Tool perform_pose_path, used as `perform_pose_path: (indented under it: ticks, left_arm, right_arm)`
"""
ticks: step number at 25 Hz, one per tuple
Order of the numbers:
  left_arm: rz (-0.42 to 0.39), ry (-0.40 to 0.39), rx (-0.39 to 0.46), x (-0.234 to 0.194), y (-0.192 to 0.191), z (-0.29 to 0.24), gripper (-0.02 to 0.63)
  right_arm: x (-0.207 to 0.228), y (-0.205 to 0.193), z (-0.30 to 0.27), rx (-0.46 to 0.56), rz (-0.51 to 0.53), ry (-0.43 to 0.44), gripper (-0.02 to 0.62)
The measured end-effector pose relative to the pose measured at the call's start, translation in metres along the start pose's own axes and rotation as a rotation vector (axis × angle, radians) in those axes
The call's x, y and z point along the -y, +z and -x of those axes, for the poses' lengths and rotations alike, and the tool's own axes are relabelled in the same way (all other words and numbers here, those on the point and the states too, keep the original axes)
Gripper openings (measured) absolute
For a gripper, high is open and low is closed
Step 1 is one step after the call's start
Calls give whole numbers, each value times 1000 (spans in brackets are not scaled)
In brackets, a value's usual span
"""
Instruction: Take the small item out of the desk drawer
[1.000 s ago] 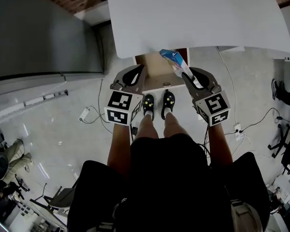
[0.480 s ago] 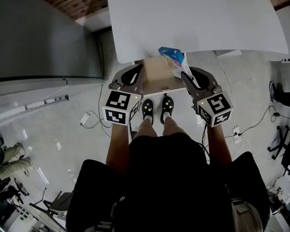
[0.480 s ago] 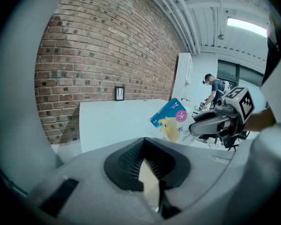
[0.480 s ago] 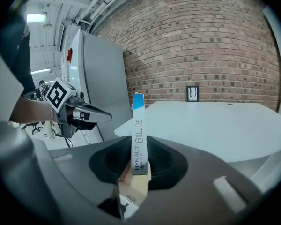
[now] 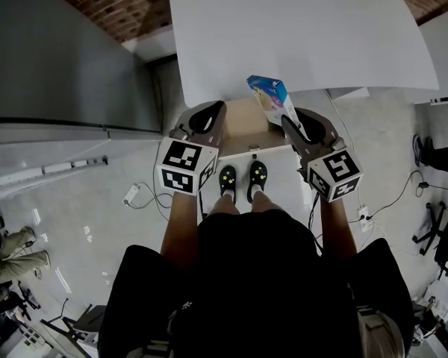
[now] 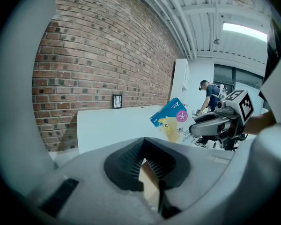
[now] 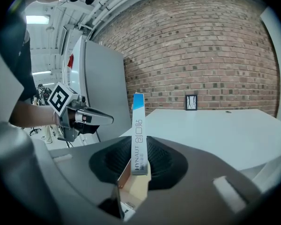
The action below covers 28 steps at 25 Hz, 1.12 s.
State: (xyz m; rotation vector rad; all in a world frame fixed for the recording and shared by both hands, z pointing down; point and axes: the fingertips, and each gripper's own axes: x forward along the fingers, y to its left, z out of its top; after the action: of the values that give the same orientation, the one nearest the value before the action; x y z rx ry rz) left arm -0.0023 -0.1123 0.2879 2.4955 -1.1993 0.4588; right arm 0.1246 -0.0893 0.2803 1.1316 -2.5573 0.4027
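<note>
My right gripper (image 5: pixel 285 118) is shut on a small flat blue box (image 5: pixel 269 98), held upright above the front edge of the white desk (image 5: pixel 299 36). Below it the wooden drawer (image 5: pixel 245 124) stands pulled out. In the right gripper view the box (image 7: pixel 138 135) rises on edge from between my jaws (image 7: pixel 138 162). My left gripper (image 5: pixel 219 107) hangs shut and empty over the drawer's left side. From the left gripper view (image 6: pixel 147 167) the box (image 6: pixel 171 118) shows in the right gripper (image 6: pixel 203 124) beyond the desk (image 6: pixel 112 125).
A tall grey cabinet (image 5: pixel 60 51) stands left of the desk. The person's feet in black shoes (image 5: pixel 243 176) are just before the drawer. Cables (image 5: pixel 134 177) lie on the floor. A brick wall (image 7: pixel 201 55) with a small frame (image 7: pixel 191 102) backs the desk.
Both grippers have risen. The blue box has come up from over the drawer to the height of the desk's front edge, still gripped by the right gripper.
</note>
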Motion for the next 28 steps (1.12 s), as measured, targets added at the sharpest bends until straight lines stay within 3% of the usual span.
perform_pose_path:
  ticks: [28]
  left_arm:
    - [-58, -8, 155, 8, 63, 37, -2]
  right_arm:
    - [-22, 67, 36, 124, 44, -4, 106]
